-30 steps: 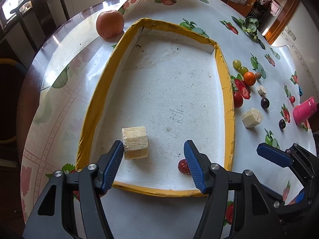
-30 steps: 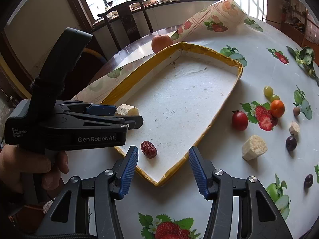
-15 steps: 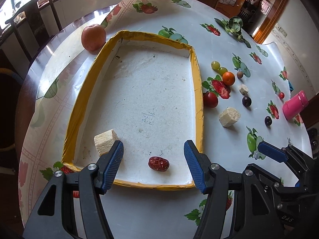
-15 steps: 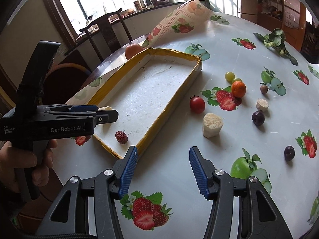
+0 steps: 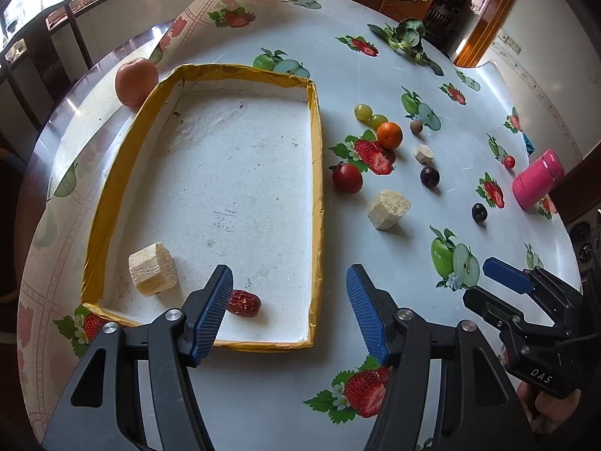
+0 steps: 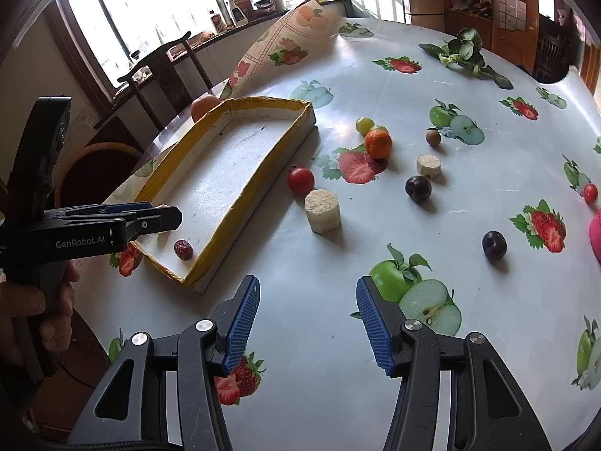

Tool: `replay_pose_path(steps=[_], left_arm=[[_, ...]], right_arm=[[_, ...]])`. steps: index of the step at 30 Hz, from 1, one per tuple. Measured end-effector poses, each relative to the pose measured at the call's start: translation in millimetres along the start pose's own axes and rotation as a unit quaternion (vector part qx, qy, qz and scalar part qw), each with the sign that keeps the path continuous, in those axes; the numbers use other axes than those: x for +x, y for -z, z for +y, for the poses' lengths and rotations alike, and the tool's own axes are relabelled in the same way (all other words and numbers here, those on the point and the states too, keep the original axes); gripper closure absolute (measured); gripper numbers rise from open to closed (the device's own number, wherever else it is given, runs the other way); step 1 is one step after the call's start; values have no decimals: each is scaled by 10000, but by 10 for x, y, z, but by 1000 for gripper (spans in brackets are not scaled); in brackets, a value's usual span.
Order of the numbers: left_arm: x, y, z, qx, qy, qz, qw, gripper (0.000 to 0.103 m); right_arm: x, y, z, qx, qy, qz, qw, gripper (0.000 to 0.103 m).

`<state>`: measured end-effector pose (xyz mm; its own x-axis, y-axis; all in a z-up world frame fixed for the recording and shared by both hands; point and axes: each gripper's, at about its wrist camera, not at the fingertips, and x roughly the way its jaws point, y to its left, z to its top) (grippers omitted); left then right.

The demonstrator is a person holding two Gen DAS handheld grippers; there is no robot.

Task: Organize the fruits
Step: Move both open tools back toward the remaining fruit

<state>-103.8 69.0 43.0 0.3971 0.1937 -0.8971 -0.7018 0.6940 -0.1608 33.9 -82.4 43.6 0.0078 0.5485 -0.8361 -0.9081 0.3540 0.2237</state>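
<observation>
A yellow-rimmed white tray (image 5: 318, 173) (image 6: 259, 173) lies on the fruit-print tablecloth. Inside it sit a pale cut chunk (image 5: 153, 268) and a red date (image 5: 245, 302) (image 6: 183, 250) near the front rim. My left gripper (image 5: 287, 314) hangs open and empty above the tray's near end. To its right, over bare tablecloth, my right gripper (image 6: 306, 325) is open and empty too. Loose on the cloth right of the tray: a red tomato (image 5: 347, 177) (image 6: 300, 180), a second pale chunk (image 5: 388, 208) (image 6: 322, 210), an orange (image 6: 378, 144), green grapes (image 6: 364, 124), dark plums (image 6: 418, 188).
A large peach-coloured fruit (image 5: 136, 80) rests outside the tray's far left corner. A pink bottle (image 5: 537, 178) lies at the right edge. Leafy greens (image 6: 464, 56) sit at the far side. The tablecloth's far corner is folded up (image 6: 296, 34). A wooden chair (image 6: 169, 75) stands beyond the table.
Both grippers have drifted right and back from the tray; the chunk and date now lie left of the left gripper's fingers. The right gripper's view has swung from the tray toward the loose fruit.
</observation>
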Motion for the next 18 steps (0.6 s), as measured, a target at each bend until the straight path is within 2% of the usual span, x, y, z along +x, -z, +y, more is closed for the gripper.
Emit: replay_pose_path(steps=[15,18], left_arm=[[146,0,-509,331,300,156,9989,41],[210,-33,-618,380,350,173,9985,41]], right_arm=[[-123,148,-409,403,276,-43,9988,45],[-120,175,-511,456,437,-40,9980,44]])
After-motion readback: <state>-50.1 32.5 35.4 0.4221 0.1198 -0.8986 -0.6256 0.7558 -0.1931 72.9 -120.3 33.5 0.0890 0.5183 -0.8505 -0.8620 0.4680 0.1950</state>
